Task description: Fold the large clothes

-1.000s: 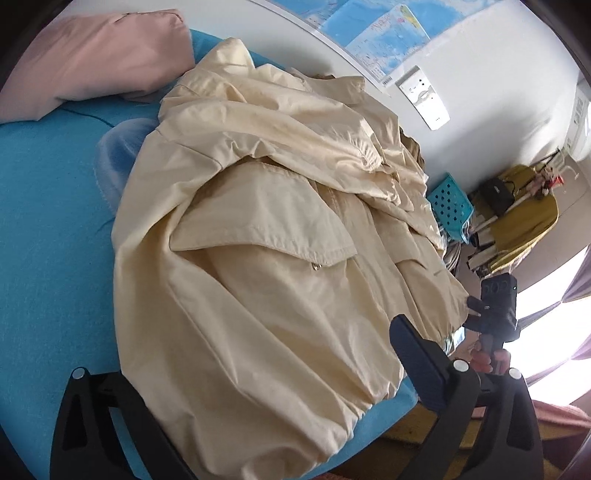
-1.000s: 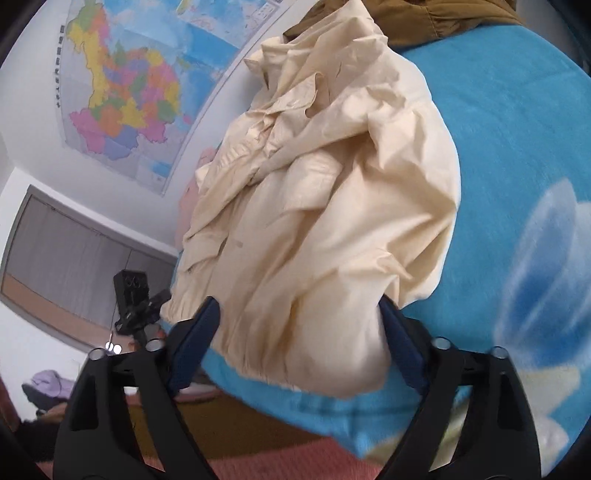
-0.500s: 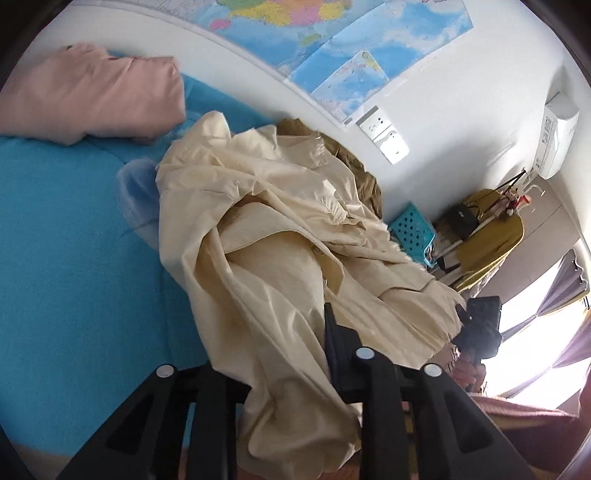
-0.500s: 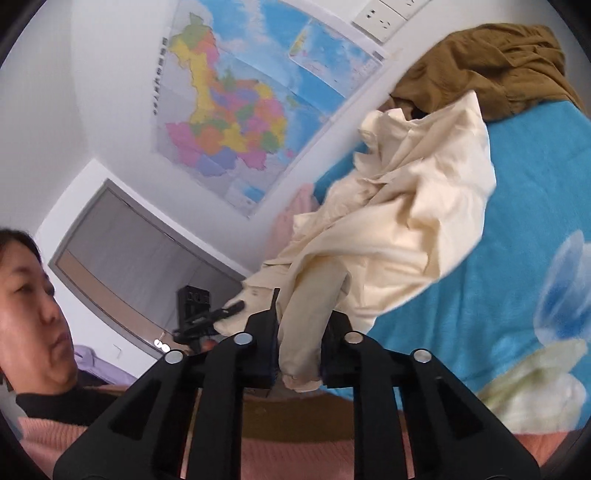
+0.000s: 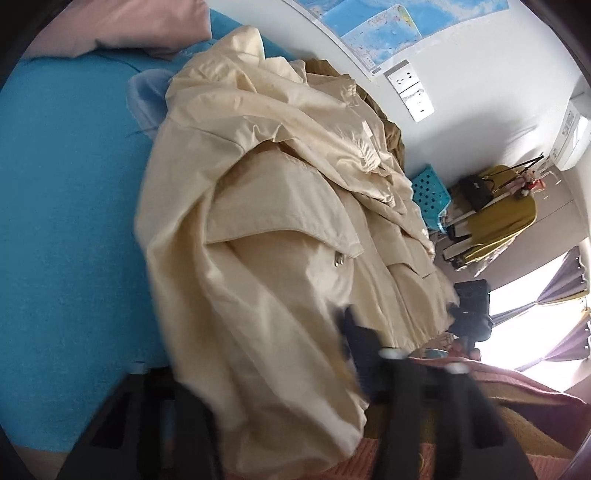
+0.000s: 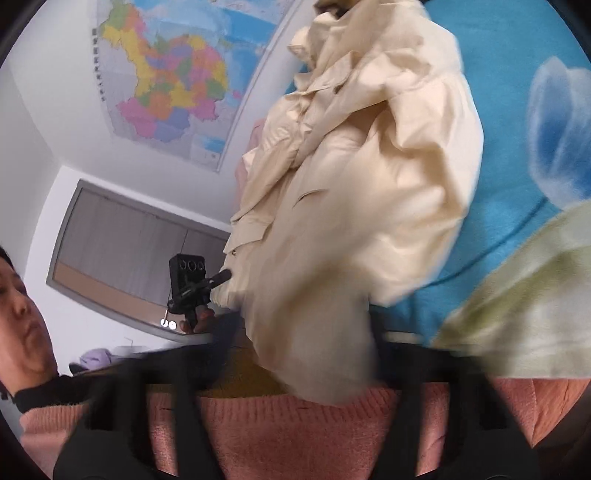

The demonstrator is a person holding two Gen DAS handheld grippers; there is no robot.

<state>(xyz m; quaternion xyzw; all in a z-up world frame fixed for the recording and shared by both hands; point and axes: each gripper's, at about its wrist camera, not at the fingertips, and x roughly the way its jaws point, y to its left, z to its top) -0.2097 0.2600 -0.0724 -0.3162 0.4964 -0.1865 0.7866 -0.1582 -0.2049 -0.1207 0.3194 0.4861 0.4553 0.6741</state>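
Note:
A large cream jacket (image 5: 280,236) lies crumpled on the blue bed sheet (image 5: 66,206). Its hem hangs over the near bed edge. My left gripper (image 5: 266,373) is blurred by motion, jaws spread apart, with the hem draped between and over them. In the right wrist view the same jacket (image 6: 369,184) hangs down between the spread jaws of my right gripper (image 6: 299,354), also blurred. The left gripper (image 6: 207,284) shows there at the jacket's other hem corner.
A pink pillow (image 5: 122,26) lies at the far left of the bed, a brown garment (image 5: 391,129) behind the jacket. A map (image 6: 162,77) hangs on the wall. A blue basket (image 5: 432,188) and clothes rack stand at right. The person's pink sweater (image 6: 295,435) is close below.
Both grippers were shut on the jacket's hem and holding it up half a second ago; now their jaws are apart and the jacket has dropped back onto the bed.

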